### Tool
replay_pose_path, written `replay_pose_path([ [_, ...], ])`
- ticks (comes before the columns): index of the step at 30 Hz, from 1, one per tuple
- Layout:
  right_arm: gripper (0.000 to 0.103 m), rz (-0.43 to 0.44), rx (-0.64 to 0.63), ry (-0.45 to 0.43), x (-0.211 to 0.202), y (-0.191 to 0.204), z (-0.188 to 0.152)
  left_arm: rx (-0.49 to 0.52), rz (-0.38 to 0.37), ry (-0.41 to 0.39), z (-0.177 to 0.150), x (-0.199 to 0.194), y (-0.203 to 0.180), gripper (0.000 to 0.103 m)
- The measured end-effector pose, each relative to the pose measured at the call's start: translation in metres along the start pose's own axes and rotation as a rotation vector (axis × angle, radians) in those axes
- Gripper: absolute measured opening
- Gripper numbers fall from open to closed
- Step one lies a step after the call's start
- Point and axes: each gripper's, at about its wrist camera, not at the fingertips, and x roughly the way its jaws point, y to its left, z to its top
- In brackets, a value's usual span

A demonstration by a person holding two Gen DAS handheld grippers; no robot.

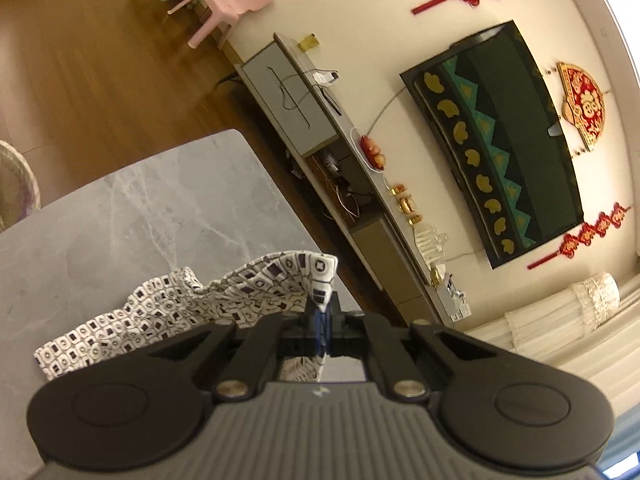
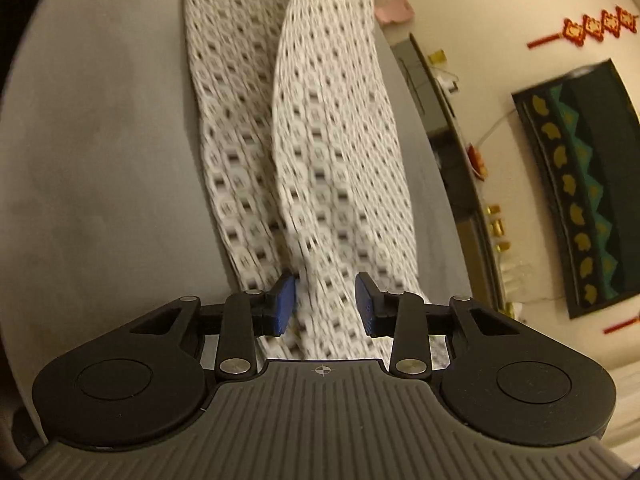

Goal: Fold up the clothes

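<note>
Your left gripper point(image 1: 320, 316) is clamped on a corner of the patterned garment point(image 1: 168, 312), lifting that corner off the grey marble table point(image 1: 132, 208). The rest trails toward 9 o'clock and lies on the tabletop.

Your right gripper point(image 2: 326, 300) has its jaws spread. The cloth point(image 2: 320, 152) runs between the blue pads point(image 2: 285, 304) toward 12 o'clock, not pinched.

It looks thin, light and limp, so it'll likely sag and slide. Grab hems or corners, not mid-panel.

Left view: table edge runs close by at 3 o'clock, floor beyond it. Open tabletop is at 10–11 o'clock; work that way.
</note>
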Motion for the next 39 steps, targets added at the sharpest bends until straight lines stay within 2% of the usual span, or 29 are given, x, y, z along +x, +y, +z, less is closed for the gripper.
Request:
replay_pose_path([
  [2, 0.031, 0.001, -0.002, -0.008, 0.003, 0.001, 0.004, 0.003, -0.001, -0.001, -0.001, -0.002, 0.0, 0.002],
  [3, 0.025, 0.006, 0.027, 0.009, 0.007, -0.004, 0.003, 0.004, -0.001, -0.003, -0.001, -0.004, 0.0, 0.002],
  [4, 0.0, 0.014, 0.06, 0.024, 0.009, -0.01, 0.002, 0.005, 0.002, -0.007, -0.002, -0.008, 0.003, 0.002],
  [6, 0.0, 0.035, 0.138, 0.034, 0.005, -0.025, -0.008, 0.006, 0.004, -0.009, -0.006, -0.019, 0.013, 0.002],
  [9, 0.0, 0.031, 0.214, 0.018, -0.021, -0.038, -0.025, 0.003, 0.053, 0.027, -0.028, -0.029, 0.043, 0.003],
  [10, 0.0, 0.036, 0.212, 0.026, -0.023, -0.035, -0.03, -0.002, 0.071, 0.04, -0.036, -0.032, 0.054, 0.003],
  [14, 0.0, 0.074, 0.19, 0.055, -0.025, -0.019, -0.042, -0.123, 0.18, 0.119, -0.068, -0.018, 0.121, 0.003],
  [17, 0.0, 0.087, 0.207, 0.071, -0.021, -0.016, -0.047, -0.15, 0.196, 0.15, -0.081, -0.009, 0.141, 0.003],
  [20, 0.001, 0.162, 0.404, 0.052, -0.025, -0.039, -0.049, -0.144, 0.171, 0.135, -0.079, -0.006, 0.141, 0.003],
  [21, 0.014, 0.228, 0.514, 0.035, -0.026, -0.051, -0.051, -0.139, 0.158, 0.13, -0.077, -0.005, 0.137, 0.003],
  [22, 0.033, 0.306, 0.647, 0.012, -0.026, -0.063, -0.054, -0.133, 0.145, 0.125, -0.074, -0.003, 0.134, 0.003],
  [26, 0.063, 0.678, 1.249, -0.144, -0.023, -0.086, -0.079, -0.104, 0.073, 0.105, -0.063, -0.001, 0.115, 0.003],
  [27, 0.074, 0.723, 1.379, -0.183, -0.021, -0.085, -0.085, -0.096, 0.056, 0.102, -0.061, 0.0, 0.109, 0.003],
  [28, 0.075, 0.76, 1.5, -0.214, -0.017, -0.083, -0.091, -0.09, 0.043, 0.099, -0.059, 0.001, 0.103, 0.003],
  [30, 0.075, 0.8, 1.689, -0.216, -0.004, -0.079, -0.096, -0.078, 0.018, 0.099, -0.056, 0.002, 0.094, 0.003],
  [35, 0.075, 0.906, 1.984, -0.061, 0.021, -0.059, -0.106, -0.038, -0.036, 0.1, -0.051, 0.005, 0.075, 0.003],
  [39, 0.073, 0.813, 2.095, -0.023, 0.022, -0.055, -0.114, -0.038, -0.056, 0.094, -0.051, 0.006, 0.075, 0.003],
])
